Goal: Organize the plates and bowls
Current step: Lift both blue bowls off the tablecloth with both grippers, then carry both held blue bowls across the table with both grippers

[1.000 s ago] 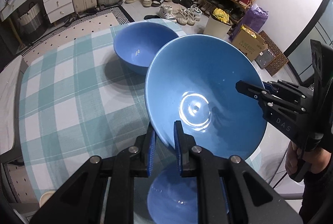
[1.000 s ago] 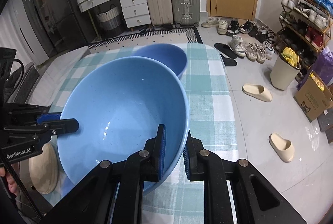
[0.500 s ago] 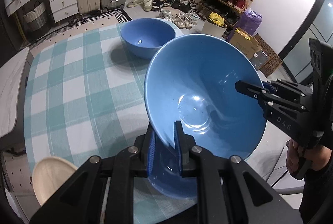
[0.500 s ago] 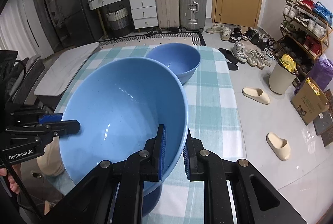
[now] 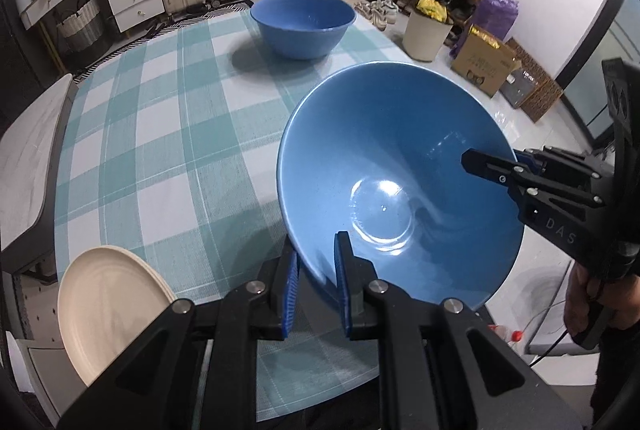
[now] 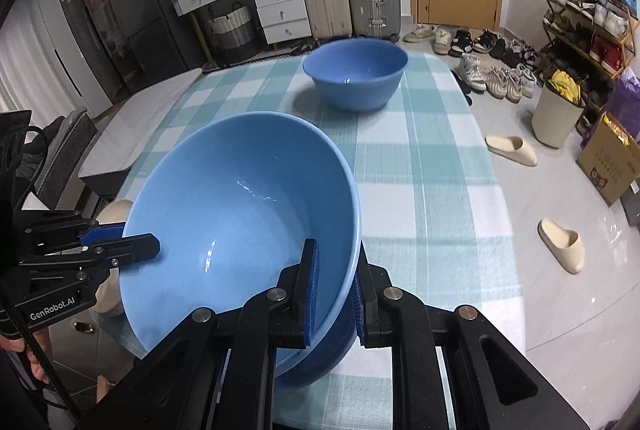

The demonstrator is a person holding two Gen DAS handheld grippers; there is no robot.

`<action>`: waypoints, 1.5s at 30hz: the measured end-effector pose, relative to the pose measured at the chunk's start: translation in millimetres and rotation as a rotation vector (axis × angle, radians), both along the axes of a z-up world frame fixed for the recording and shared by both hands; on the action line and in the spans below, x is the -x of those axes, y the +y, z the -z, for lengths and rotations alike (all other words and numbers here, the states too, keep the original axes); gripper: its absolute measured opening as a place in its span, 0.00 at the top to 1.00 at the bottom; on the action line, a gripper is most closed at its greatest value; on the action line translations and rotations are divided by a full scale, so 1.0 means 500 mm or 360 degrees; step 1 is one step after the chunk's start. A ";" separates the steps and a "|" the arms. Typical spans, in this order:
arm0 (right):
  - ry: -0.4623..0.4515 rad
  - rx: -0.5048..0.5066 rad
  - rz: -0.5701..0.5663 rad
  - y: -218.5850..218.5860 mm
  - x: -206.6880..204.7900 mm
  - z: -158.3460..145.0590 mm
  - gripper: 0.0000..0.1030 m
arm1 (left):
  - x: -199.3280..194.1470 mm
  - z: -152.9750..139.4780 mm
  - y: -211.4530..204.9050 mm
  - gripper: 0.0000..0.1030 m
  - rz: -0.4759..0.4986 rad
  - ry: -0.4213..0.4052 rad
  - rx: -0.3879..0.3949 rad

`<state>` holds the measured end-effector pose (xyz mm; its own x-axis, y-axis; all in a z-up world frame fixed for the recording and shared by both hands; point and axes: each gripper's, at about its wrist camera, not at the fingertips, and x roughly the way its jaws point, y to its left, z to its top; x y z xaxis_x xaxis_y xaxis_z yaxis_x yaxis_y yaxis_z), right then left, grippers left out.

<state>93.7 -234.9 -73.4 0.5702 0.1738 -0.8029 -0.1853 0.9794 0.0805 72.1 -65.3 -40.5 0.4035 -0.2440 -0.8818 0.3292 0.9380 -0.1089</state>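
Observation:
A large blue bowl is held tilted by both grippers above the near end of the checked table. My left gripper is shut on its near rim; my right gripper is shut on the opposite rim. The bowl also shows in the right wrist view, with another blue bowl directly beneath it. A second, smaller blue bowl stands upright at the far end of the table and shows in the right wrist view too. A cream plate lies at the table's near left corner.
The table with its teal checked cloth drops off to the floor on the right. A grey bench stands along its left side. A bin, a cardboard box, slippers and a shoe rack are on the floor to the right.
Both grippers have drawn back toward the table's near end with the large bowl. The far bowl now looks farther away, and the cream plate has come into the left wrist view.

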 end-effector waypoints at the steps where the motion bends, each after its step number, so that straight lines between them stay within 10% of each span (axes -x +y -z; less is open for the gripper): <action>1: 0.0008 -0.0009 0.0000 -0.002 -0.001 0.006 0.85 | 0.004 0.004 -0.003 0.86 0.0013 -0.0006 -0.0026; 45: -0.0036 0.0167 -0.0021 -0.008 -0.007 0.046 0.85 | -0.012 0.079 0.008 0.80 -0.0009 0.0026 -0.0028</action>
